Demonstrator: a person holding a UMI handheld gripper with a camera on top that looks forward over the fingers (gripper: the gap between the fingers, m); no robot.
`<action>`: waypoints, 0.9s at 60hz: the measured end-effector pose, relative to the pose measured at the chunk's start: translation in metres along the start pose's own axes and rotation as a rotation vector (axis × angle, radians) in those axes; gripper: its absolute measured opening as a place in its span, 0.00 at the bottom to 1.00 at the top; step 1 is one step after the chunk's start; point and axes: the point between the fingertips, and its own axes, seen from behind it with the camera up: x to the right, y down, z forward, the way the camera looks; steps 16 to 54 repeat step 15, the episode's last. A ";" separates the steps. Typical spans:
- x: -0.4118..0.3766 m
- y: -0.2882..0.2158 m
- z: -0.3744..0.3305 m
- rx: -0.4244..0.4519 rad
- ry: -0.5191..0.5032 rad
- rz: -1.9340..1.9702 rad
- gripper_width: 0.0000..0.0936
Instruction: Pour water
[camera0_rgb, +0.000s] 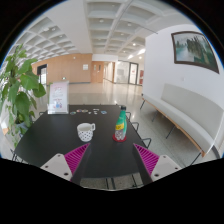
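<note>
Bottle (121, 125) is standing upright on the dark desk (50, 140), well beyond the jaws and slightly toward the right finger's side. It is showing a green body, a red label band and a red cap that appears to be still on. To the left of it, apart from it, a white cup (86, 131) is sitting on the same desk, also beyond the jaws and roughly ahead of the gap between them.

Gripper (110, 157) is hovering over the near edge of the desk with its jaws spread wide and grasping nothing; the pink pads (76, 156) are facing each other across an empty gap.

Judging from this, the pouring is not yet starting: neither bottle nor cup is being touched, and whether the cup is holding any water cannot be told. What is left looks like nearly everything: reaching forward to the bottle, closing on it, carrying it over the cup and tipping it. The cap, if it really is on, may be getting in the way of any pour.

A potted plant (18, 85) is standing beside the desk on the left finger's side, and chairs are showing beyond the bottle.
</note>
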 end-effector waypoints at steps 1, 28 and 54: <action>0.000 0.001 -0.002 0.000 -0.002 0.000 0.91; -0.001 0.008 -0.018 0.013 0.006 -0.044 0.92; -0.001 0.008 -0.018 0.013 0.006 -0.044 0.92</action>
